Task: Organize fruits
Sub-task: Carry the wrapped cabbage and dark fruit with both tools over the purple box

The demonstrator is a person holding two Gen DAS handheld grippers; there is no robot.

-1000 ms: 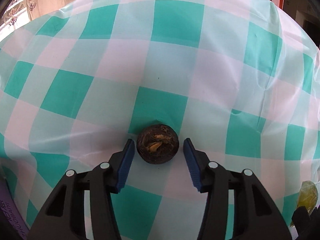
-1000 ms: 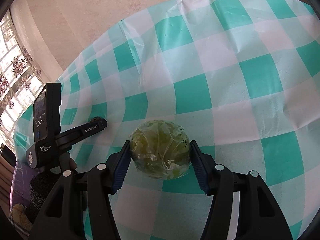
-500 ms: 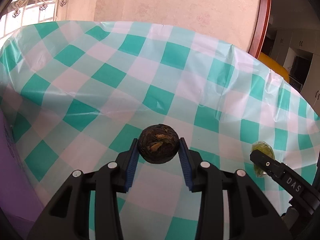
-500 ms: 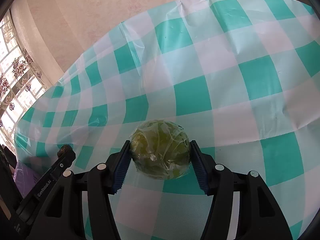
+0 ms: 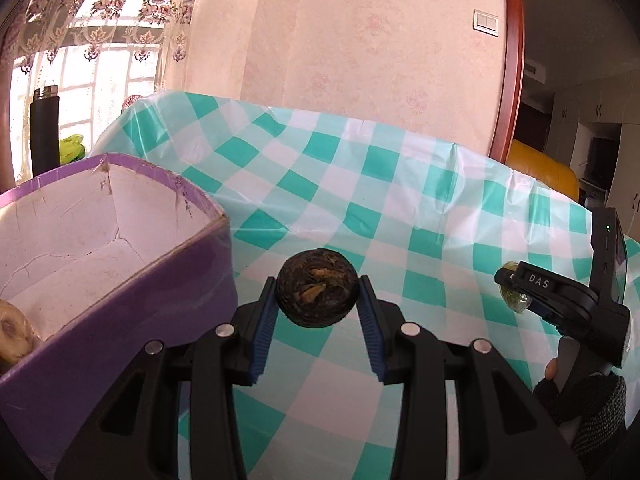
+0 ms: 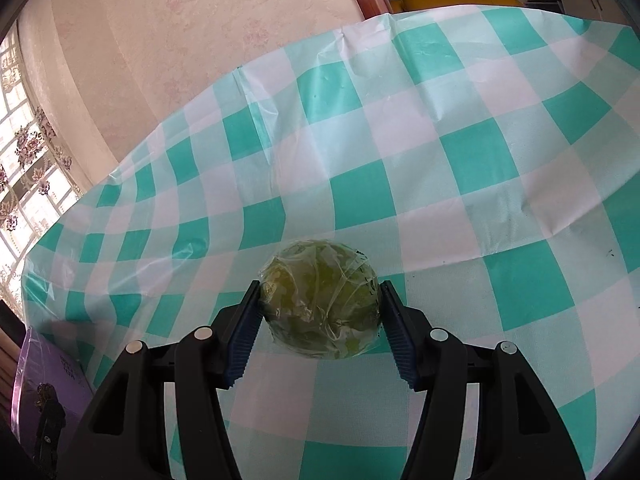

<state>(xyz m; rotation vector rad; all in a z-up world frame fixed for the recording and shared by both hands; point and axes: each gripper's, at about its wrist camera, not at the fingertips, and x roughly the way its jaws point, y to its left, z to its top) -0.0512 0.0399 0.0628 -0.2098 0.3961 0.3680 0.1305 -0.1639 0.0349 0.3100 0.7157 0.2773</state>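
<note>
Two fruits: left gripper (image 5: 318, 300) jaws clamp one dark fruit (image 5: 318, 293), right gripper (image 6: 319, 312) jaws one wrapped green fruit (image 6: 319, 322).

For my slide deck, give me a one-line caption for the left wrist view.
Left gripper holds a dark round fruit beside an open purple box.

The right tool (image 6: 319, 306) clamps a plastic-wrapped green fruit (image 6: 319, 300) above the checked table (image 6: 460, 184); a purple box (image 6: 44, 376) sits far left.

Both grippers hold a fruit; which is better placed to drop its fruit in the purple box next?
Left: its hand-held gripper holds the dark fruit right beside the purple box.
</note>
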